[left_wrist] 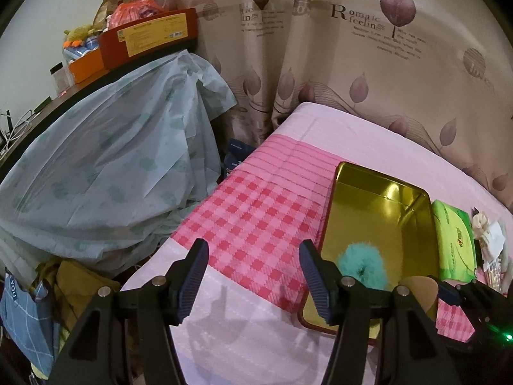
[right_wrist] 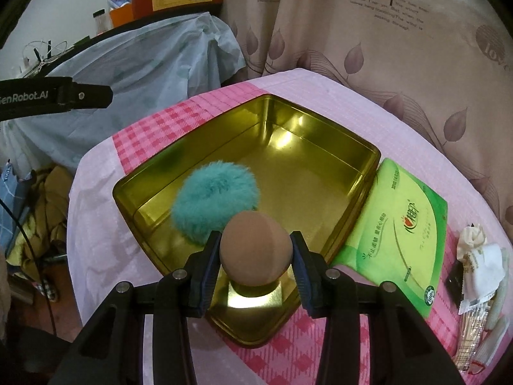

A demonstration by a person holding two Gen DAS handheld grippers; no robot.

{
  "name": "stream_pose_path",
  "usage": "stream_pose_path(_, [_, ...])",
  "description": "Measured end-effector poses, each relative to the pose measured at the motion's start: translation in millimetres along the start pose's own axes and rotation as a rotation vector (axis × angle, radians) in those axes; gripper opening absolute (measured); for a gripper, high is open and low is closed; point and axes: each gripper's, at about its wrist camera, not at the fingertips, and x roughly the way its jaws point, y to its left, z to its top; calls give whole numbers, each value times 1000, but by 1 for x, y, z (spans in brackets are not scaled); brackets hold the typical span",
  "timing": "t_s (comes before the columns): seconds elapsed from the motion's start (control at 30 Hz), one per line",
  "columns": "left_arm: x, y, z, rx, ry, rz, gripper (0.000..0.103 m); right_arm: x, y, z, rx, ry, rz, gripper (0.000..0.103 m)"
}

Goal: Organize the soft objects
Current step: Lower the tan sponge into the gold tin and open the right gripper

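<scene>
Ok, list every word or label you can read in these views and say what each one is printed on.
"Romatic feelings": curtain; the smaller lines under it are too blurred.
"love": curtain, at the right edge, partly cut off.
"enRobot.AI": left tool's black body, start cut off.
"YOU": blue checked fabric.
Green tissue pack: print too small.
Red box: yellow label unreadable.

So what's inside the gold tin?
A fluffy teal puff lies in the gold tin. The right gripper holds a tan sponge above it, hiding the floor beneath.

Your tan egg-shaped sponge (right_wrist: pixel 255 247) sits upright over the gold tin's (right_wrist: pixel 352 189) near corner. Fluffy teal puff (right_wrist: pixel 214 201) lies inside, at the sponge's ten o'clock, just beside.
</scene>
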Motion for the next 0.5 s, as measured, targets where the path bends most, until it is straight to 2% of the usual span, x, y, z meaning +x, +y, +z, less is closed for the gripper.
stream_pose_path(0.13, [4, -5, -1, 9, 11, -1, 60, 2, -1, 0, 4, 7, -3, 44])
stream_pose_path(0.2, [4, -7, -2, 14, 13, -4, 60, 1, -2, 1, 11, 1, -6, 52])
stream_pose_path(0.23, [4, -8, -2, 16, 13, -5, 60, 0, -2, 1, 12, -2, -5, 61])
stream_pose_path(0.27, [4, -9, -2, 18, 13, -5, 60, -1, -3, 1, 13, -7, -4, 63])
stream_pose_path(0.5, [5, -16, -4, 34, 14, -6, 60, -14, -4, 0, 14, -40, -3, 63])
